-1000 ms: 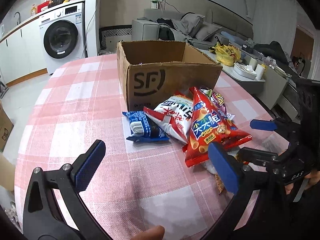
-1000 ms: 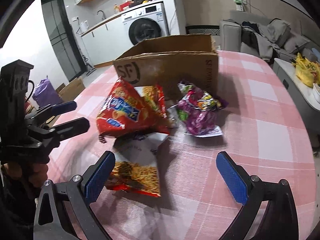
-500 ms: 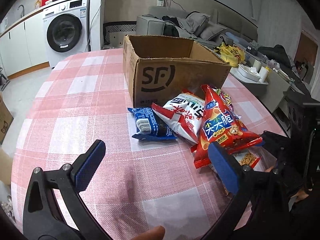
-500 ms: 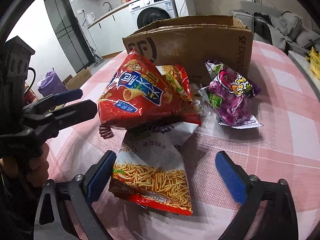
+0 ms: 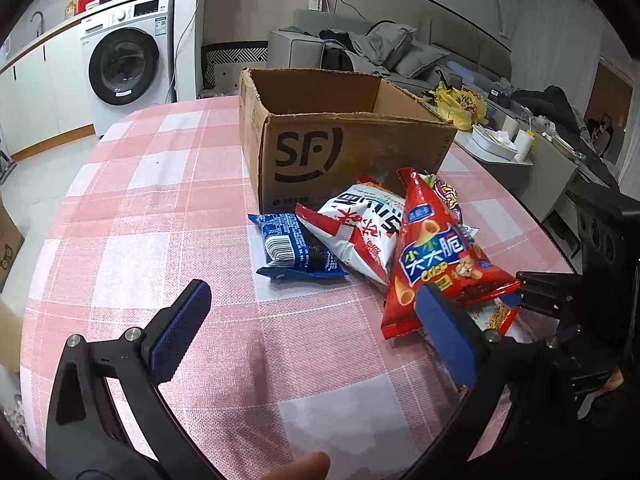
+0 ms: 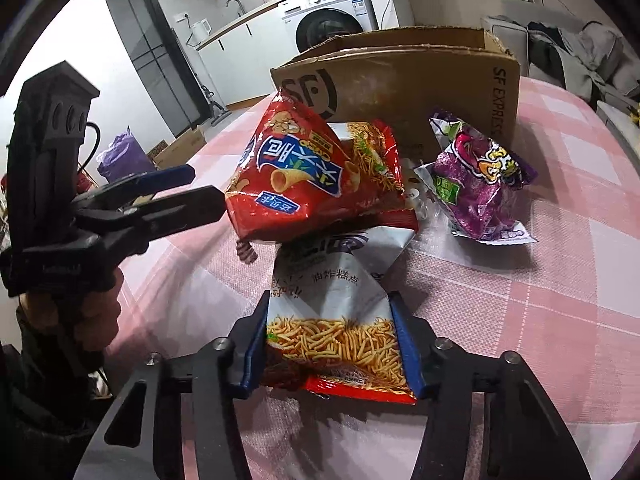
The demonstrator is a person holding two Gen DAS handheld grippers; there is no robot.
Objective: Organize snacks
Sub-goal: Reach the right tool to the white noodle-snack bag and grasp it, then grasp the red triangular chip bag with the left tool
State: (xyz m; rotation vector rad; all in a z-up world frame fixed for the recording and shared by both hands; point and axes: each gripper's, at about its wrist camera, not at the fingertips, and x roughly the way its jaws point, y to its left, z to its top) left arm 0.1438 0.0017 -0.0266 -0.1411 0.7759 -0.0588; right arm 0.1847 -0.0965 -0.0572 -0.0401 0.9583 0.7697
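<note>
An open SF cardboard box [image 5: 344,144] stands on the pink checked tablecloth [image 5: 160,208]. In front of it lie a blue packet [image 5: 292,252], a white and red bag [image 5: 360,224], a red crisp bag [image 5: 436,256] and a purple bag [image 6: 480,176]. My right gripper [image 6: 332,344] is shut on the near end of a white noodle-snack bag [image 6: 336,312] lying on the table. The box [image 6: 404,80] and red crisp bag [image 6: 296,176] show behind it. My left gripper [image 5: 316,332] is open and empty, low over the table, left of the pile.
The table's right edge [image 5: 540,220] runs close to the snacks. A washing machine [image 5: 128,60] and a sofa [image 5: 360,48] stand beyond the table. A low side table [image 5: 520,160] with dishes is on the right.
My right gripper moved forward and closed on the noodle-snack bag. My left gripper drifted slightly nearer the pile and stayed open.
</note>
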